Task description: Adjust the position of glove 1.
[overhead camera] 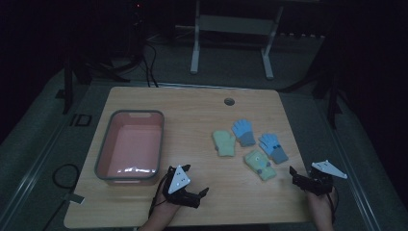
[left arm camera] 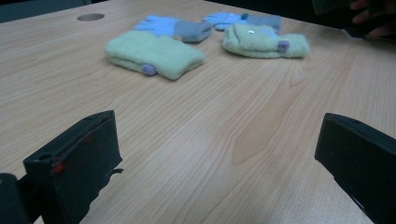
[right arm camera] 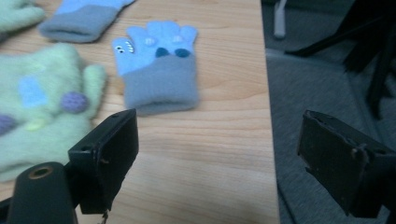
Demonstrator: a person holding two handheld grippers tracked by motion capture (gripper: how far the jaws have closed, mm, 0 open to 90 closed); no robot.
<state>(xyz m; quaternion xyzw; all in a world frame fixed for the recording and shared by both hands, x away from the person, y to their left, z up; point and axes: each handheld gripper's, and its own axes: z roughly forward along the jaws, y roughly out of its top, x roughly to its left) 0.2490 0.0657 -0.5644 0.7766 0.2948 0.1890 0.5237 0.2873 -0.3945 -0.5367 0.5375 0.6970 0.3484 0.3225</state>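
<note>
The left hand-held gripper [overhead camera: 192,185] rests low over the near edge of the pale wooden desk [overhead camera: 192,110], jaws wide apart and empty, bare wood stretching ahead of it. The right hand-held gripper [overhead camera: 299,177], also open and empty, sits at the desk's near right corner, one jaw out past the edge over grey floor. Between them lie four small knitted gloves: a green mitten [overhead camera: 224,142], a green mitten with patches [overhead camera: 260,164] nearest the right gripper, and two blue gloves with grey cuffs [overhead camera: 244,132] [overhead camera: 274,147]. A pink plastic tub with a grey rim [overhead camera: 102,151] stands at left, well apart.
</note>
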